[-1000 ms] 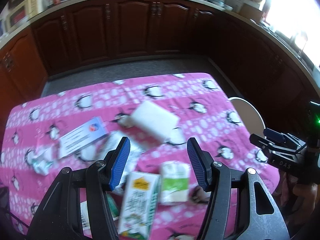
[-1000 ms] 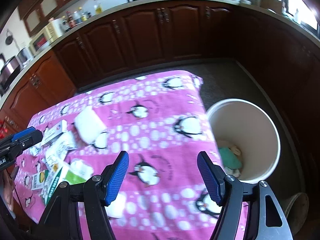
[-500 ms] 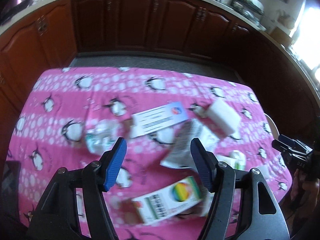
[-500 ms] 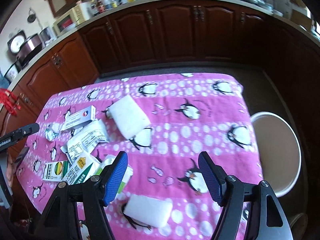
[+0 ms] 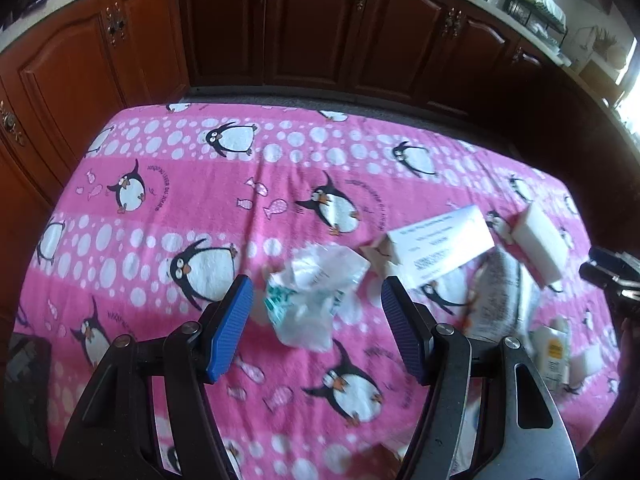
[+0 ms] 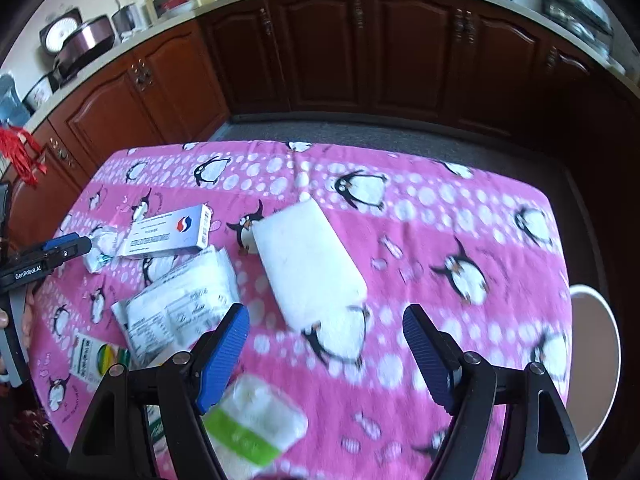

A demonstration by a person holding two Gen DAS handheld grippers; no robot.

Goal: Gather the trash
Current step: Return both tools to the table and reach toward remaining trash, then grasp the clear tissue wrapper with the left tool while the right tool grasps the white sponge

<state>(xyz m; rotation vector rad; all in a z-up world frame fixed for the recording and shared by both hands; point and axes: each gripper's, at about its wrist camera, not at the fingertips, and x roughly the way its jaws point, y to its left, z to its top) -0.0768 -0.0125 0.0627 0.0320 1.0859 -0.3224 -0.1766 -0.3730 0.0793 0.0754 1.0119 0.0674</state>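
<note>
The left gripper [image 5: 316, 316] is being held spread above a crumpled wrapper [image 5: 316, 292], which is lying between its fingers, untouched, on the penguin tablecloth [image 5: 160, 208]. The right gripper [image 6: 326, 344], its jaws just having been opening further, is being held empty over a white foam block [image 6: 308, 264]. A white bin [image 6: 596, 360] is being shown beside the table's right edge.
</note>
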